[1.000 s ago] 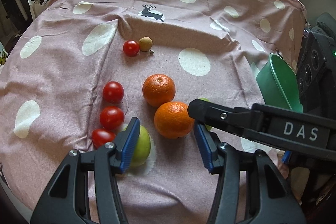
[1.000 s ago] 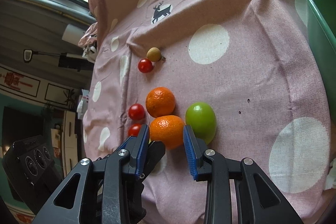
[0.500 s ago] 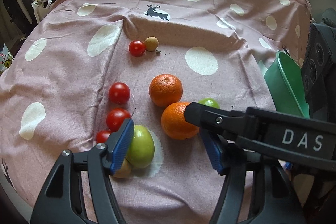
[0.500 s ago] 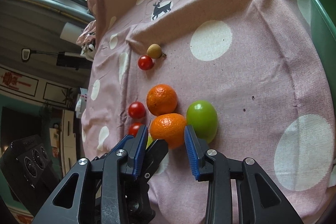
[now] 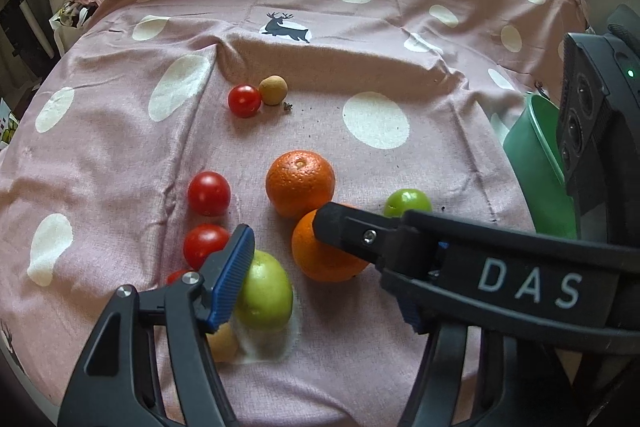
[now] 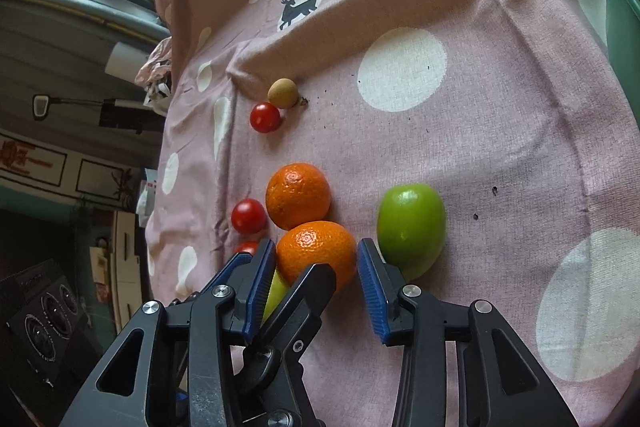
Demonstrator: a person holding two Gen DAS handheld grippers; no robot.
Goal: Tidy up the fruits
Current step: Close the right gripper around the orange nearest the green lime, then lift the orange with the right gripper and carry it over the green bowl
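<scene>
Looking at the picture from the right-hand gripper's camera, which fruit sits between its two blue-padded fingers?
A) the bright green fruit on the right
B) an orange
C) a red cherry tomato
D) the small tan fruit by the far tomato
B: in the right wrist view the near orange lies between the blue pads of the right gripper, whose jaws are opening, while the green fruit sits outside the right finger.
</scene>
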